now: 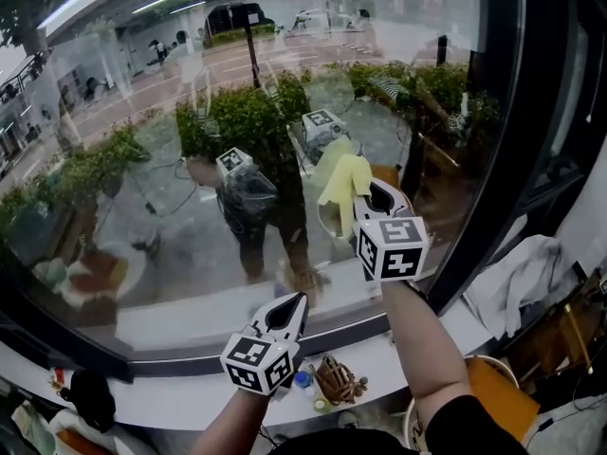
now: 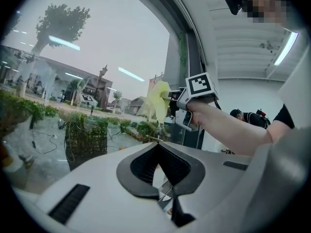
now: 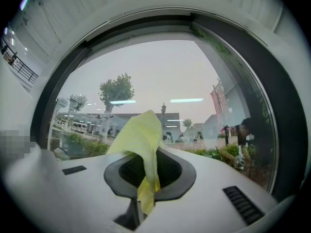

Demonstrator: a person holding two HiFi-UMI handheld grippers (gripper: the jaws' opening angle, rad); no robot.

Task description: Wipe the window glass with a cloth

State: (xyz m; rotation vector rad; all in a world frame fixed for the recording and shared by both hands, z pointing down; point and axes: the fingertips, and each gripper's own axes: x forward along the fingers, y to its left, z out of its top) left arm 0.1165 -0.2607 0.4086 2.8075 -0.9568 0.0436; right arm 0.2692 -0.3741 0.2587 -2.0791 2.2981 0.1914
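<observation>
Head view: found the right gripper (image 1: 363, 195) held high at the window glass (image 1: 161, 169), with the forearm reaching up from below. Clamped there on a yellow cloth (image 1: 341, 180), with the loose folds spilling up and to the left out of the jaws and meeting a paler reflection in the pane. Confirmed in the right gripper view: jaws pinched tight on a strip of the cloth, with the rest bunched above them in front of the glass.

Found the left gripper (image 1: 296, 303) lower and to the left, well apart from the cloth, above the white windowsill (image 1: 180, 401) and short of the pane. Showed, in the left gripper view, jaws drawn together with nothing between them.

Noted on the sill, near the left gripper, a small blue item (image 1: 303, 379) and a brown woven-looking item (image 1: 339, 380). Saw green shrubs (image 1: 251, 117) beyond the glass, a dark window frame (image 1: 507, 150) down the right side, and a white garment (image 1: 520, 278) draped past it. Picked out faint mirror images of both marker cubes in the pane.
</observation>
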